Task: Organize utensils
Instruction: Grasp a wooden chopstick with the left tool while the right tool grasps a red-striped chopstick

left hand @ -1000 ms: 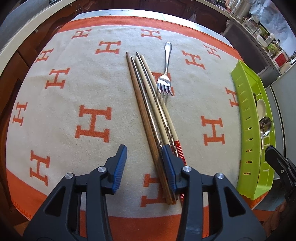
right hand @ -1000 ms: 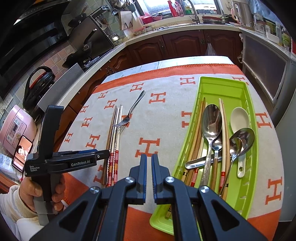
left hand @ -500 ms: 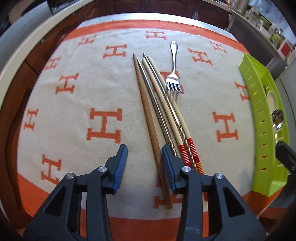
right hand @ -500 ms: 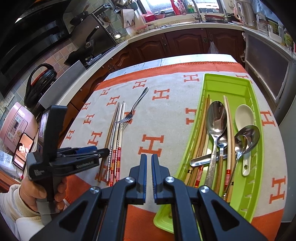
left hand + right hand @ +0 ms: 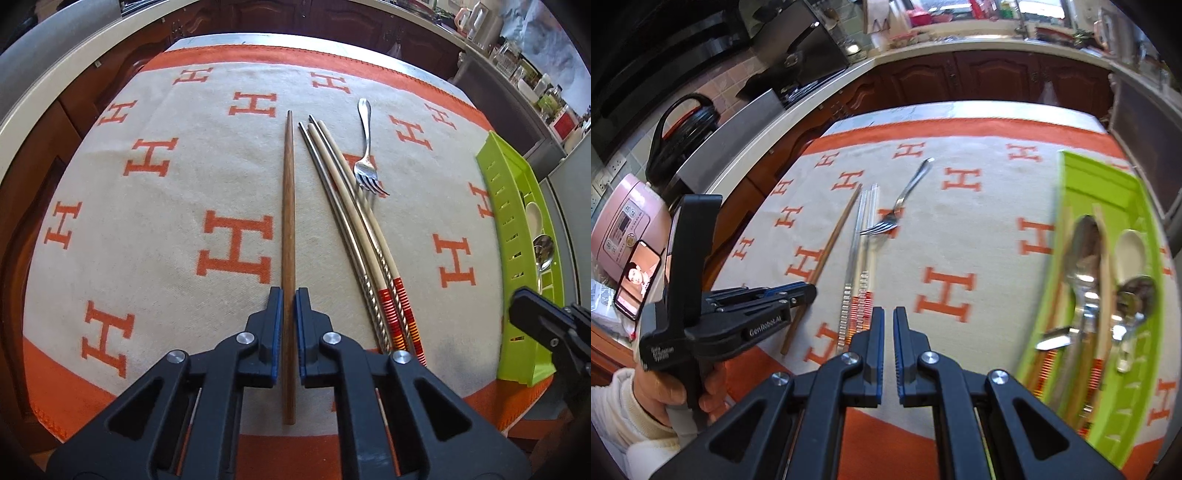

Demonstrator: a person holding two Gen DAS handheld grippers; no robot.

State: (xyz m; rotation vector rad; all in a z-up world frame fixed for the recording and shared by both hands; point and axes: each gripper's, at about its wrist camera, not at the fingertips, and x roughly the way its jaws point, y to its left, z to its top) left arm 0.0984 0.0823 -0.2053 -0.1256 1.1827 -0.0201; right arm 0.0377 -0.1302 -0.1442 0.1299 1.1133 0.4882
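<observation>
Brown chopstick (image 5: 288,221) on the worktop cloth (image 5: 147,229), pinched in left claw (image 5: 289,314). Other chopsticks (image 5: 354,229) and fork (image 5: 365,162) just right. Right claw (image 5: 888,328) nearly pressed together, holding nothing. Tray (image 5: 1145,221) rightmost, contents blurred, probably spoons.

"GenRobot.AI" on left claw (image 5: 803,293); "H" on cloth (image 5: 155,229).

My left gripper (image 5: 289,295) is straddling one chopstick (image 5: 288,206) lying on the cloth (image 5: 147,229). Right of it are lying four more chopsticks (image 5: 354,229), then the fork (image 5: 365,162), then the tray (image 5: 517,236) holding spoons (image 5: 1086,258).
</observation>
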